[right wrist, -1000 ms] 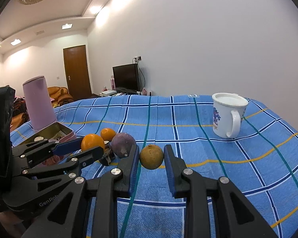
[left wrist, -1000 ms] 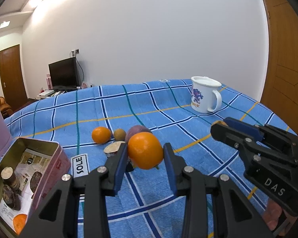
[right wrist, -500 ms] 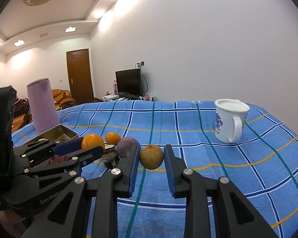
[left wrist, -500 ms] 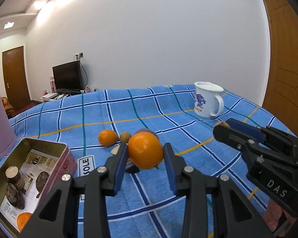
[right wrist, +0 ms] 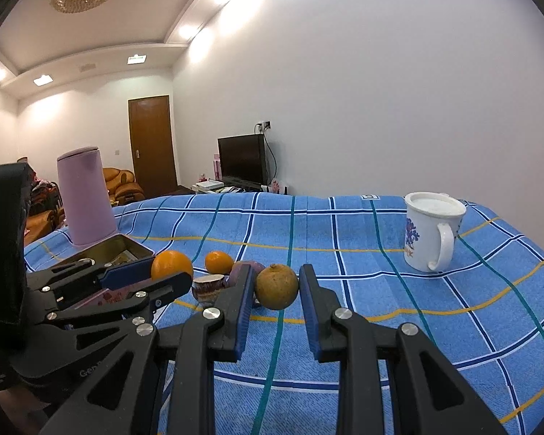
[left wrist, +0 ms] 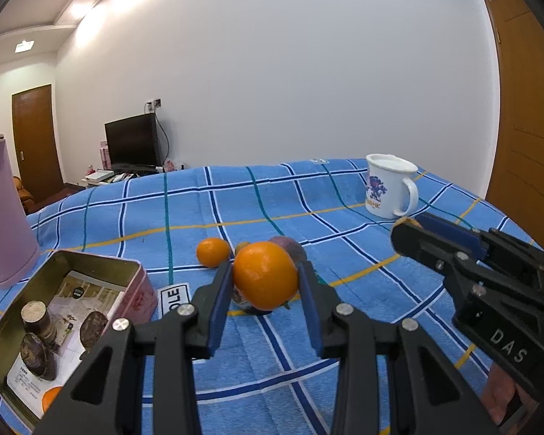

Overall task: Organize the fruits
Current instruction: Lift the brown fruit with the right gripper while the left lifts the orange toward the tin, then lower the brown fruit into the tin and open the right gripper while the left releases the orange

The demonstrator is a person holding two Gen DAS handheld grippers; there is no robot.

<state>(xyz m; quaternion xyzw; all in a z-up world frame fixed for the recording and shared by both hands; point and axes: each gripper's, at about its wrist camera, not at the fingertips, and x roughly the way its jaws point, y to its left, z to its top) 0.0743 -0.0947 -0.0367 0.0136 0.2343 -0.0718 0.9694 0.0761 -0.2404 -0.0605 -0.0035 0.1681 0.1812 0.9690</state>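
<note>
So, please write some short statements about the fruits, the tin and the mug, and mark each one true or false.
1. The left gripper holds an orange. True.
2. The right gripper has open jaws with nothing between them. False: it is shut on a brownish round fruit.
3. The mug lies tipped on its side. False: it stands upright.
4. The open tin already holds some things. True.
5. A small orange lies on the blue checked cloth. True.

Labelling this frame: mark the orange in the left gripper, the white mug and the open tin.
orange (left wrist: 264, 273), left wrist view, middle of its peel
white mug (left wrist: 384, 190), left wrist view, printed side wall
open tin (left wrist: 136, 291), left wrist view, pink outer wall
</note>
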